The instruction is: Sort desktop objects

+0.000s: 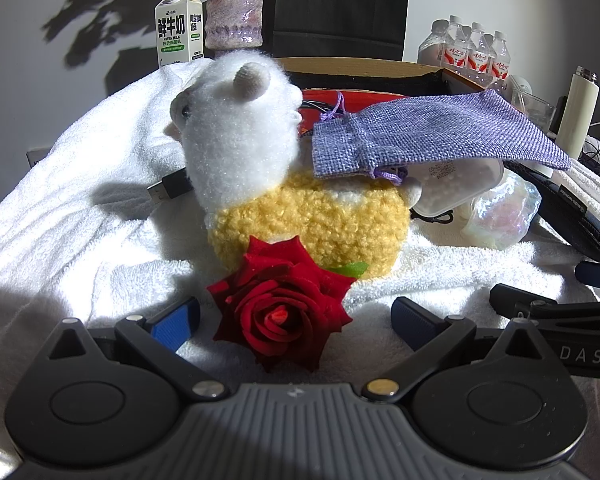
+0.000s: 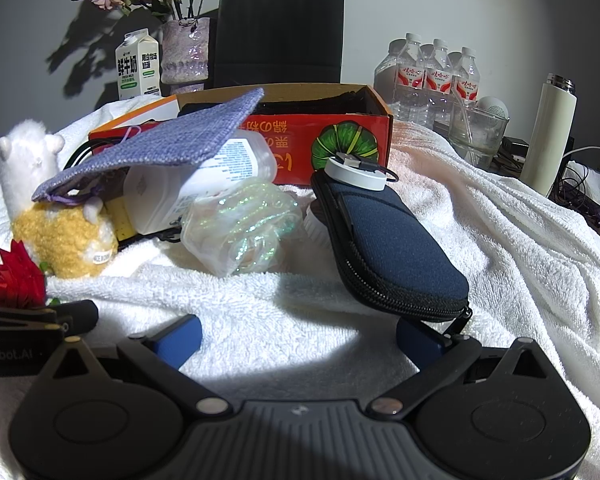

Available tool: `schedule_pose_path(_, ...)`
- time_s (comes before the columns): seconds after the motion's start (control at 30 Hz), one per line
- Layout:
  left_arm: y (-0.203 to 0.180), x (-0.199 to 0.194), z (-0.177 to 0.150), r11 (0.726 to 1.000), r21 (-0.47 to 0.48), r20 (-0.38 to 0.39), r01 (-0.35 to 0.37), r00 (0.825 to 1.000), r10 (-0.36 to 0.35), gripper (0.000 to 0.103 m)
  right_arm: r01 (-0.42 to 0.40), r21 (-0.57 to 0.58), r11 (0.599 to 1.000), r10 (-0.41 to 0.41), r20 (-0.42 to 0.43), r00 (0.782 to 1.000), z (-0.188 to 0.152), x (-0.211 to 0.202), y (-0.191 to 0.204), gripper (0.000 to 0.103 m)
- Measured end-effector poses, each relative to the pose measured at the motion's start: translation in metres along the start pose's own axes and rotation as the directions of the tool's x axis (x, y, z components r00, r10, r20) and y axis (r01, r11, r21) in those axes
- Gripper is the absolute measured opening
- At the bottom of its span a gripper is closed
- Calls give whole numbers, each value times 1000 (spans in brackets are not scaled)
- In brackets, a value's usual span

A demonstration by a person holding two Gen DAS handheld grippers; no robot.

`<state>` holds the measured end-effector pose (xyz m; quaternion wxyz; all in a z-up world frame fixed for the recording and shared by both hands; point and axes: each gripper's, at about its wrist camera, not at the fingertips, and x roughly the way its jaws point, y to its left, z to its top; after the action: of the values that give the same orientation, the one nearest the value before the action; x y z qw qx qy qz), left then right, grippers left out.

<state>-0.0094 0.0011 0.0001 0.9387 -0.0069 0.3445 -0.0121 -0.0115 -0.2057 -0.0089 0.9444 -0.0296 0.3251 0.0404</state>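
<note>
At the bottom of the left wrist view, the left gripper (image 1: 294, 320) has its fingers wide apart with a red rose (image 1: 282, 314) lying between the blue pads on the white towel (image 1: 80, 220), touching neither. In the right wrist view the right gripper (image 2: 298, 334) is likewise spread, only bare towel between its pads; the tip of a navy zip case (image 2: 396, 248) sits just above its right finger. Behind the rose, mid-frame, stands a plush alpaca (image 1: 260, 184) with a yellow body and white head. A purple burlap pouch (image 1: 428, 132) lies draped across its back and over a white plastic container (image 1: 456, 188), with an iridescent bag (image 1: 500, 216) beside it. Farther back sits a red cardboard box (image 2: 300, 144), then a milk carton (image 1: 179, 26) and vase (image 1: 234, 14) at upper left and water bottles (image 1: 468, 50) at upper right.
</note>
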Motion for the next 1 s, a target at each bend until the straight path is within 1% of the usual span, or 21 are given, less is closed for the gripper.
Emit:
schedule_pose_path(0.47,0,-1,0,1000,-3,1,3,1000,-3,103,10,-5,1000,-10,2,1000,-2,-4,0,103)
schedule_pose_path(0.67,3,-7,-1,1000,-16,15,15,1000,-15,102,-7,4,1000,7,-3,1000,-5,-6,-4,103)
schedule_pose_path(0.73,5,-20,-3,1000,-8,62,-3,998,3,99,-12,-3,1000,12,-1,1000,-6,-7,-4,103)
schedule_pose_path(0.8,10,-38,-4,1000,7,115,19,993,-20,99,-21,-3,1000,21,-5,1000,-8,-14,-5,102)
schedule_pose_path(0.83,16,-47,-1,999,-1,136,34,990,-34,99,-38,-2,999,38,-6,999,-9,-22,-6,96)
schedule_pose_path(0.87,22,-55,3,999,-15,161,47,986,-44,99,-71,1,997,71,5,997,-9,-31,-9,92)
schedule_pose_path(0.93,36,-66,14,996,-45,228,79,971,-66,100,-150,13,989,150,48,988,-5,-51,-16,92)
schedule_pose_path(1.0,45,-63,27,993,-55,261,101,962,-83,101,-221,25,975,216,125,968,7,-68,-22,92)
